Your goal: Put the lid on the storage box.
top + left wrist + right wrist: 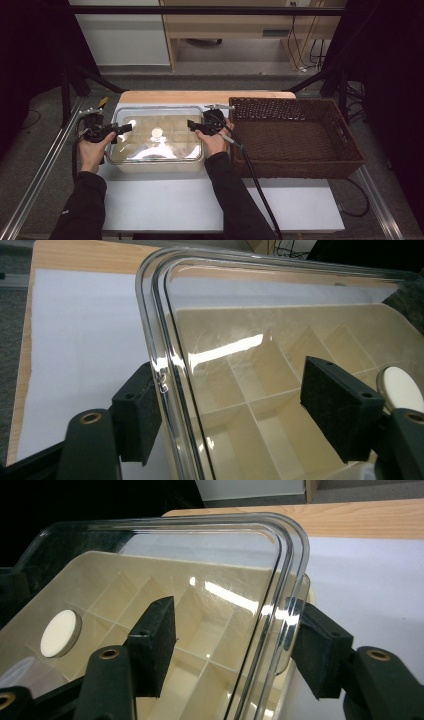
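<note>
clear lid (157, 112) resting on the cream compartment box (156, 164), mid-counter (210, 205) beside the wicker basket (295, 137). left gripper (230, 415) and right gripper (232, 645) jaws wide, straddling opposite rims, not pressing. next: probably close both, lift evenly.
</note>
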`<state>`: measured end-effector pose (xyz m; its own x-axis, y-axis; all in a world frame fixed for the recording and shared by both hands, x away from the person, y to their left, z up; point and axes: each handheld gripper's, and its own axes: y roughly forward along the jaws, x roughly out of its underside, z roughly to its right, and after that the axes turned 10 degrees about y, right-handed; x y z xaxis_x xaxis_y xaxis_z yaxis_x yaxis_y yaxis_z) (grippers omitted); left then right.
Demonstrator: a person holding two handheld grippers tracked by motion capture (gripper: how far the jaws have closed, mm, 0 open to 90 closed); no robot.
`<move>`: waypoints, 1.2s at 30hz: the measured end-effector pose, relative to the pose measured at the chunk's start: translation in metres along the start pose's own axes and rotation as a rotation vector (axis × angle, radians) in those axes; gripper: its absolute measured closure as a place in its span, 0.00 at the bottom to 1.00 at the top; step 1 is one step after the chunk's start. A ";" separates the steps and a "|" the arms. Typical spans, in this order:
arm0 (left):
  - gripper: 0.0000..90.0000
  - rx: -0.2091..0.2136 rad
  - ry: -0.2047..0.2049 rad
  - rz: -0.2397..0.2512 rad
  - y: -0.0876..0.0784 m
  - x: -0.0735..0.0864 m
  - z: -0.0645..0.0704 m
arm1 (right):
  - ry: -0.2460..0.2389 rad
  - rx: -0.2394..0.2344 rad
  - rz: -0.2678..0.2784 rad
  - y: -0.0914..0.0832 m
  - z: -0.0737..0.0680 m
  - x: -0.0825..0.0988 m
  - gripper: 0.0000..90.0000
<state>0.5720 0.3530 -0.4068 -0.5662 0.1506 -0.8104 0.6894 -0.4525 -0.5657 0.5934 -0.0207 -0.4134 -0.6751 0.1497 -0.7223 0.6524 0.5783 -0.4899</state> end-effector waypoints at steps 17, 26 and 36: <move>0.27 -0.009 0.000 -0.026 0.006 0.003 -0.003 | -0.030 0.035 0.001 0.005 0.000 0.004 0.40; 0.30 -0.028 -0.012 -0.034 0.008 0.007 -0.006 | -0.023 0.045 -0.001 0.003 0.002 0.002 0.43; 0.34 -0.058 -0.011 -0.043 0.005 0.007 -0.008 | -0.059 0.083 0.015 0.001 0.001 0.002 0.46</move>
<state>0.5751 0.3590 -0.4169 -0.6006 0.1586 -0.7837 0.6893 -0.3940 -0.6080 0.5933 -0.0203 -0.4158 -0.6448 0.1088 -0.7566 0.6906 0.5071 -0.5157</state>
